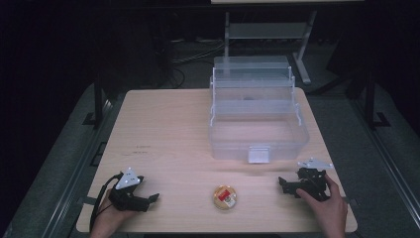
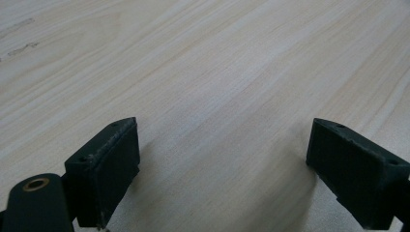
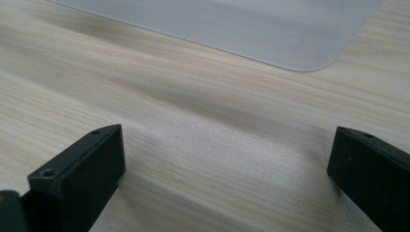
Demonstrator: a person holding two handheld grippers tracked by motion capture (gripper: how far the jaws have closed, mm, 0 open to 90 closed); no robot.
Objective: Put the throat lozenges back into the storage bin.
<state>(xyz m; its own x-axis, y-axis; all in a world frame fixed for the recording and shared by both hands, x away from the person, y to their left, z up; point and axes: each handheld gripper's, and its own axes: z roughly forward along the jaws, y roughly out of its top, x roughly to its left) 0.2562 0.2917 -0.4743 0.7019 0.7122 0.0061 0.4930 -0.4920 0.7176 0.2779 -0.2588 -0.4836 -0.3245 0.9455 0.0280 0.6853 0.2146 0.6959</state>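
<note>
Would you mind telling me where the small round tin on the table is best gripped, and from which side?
Grip the small round tin across its rim, from above: it lies flat and low on the table, so its sides offer little. Either open tongs could reach it.

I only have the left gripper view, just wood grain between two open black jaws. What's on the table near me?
Observer: A small round container with a yellow-and-red label lies on the light wooden table, between the left gripper and the right gripper.
Operator: Is the right one holding anything?
Observer: No, its jaws stand wide apart over bare wood.
Operator: Anything farther back?
Observer: A clear plastic tiered storage box stands open on the table's far right part, its latch facing the person.
</note>
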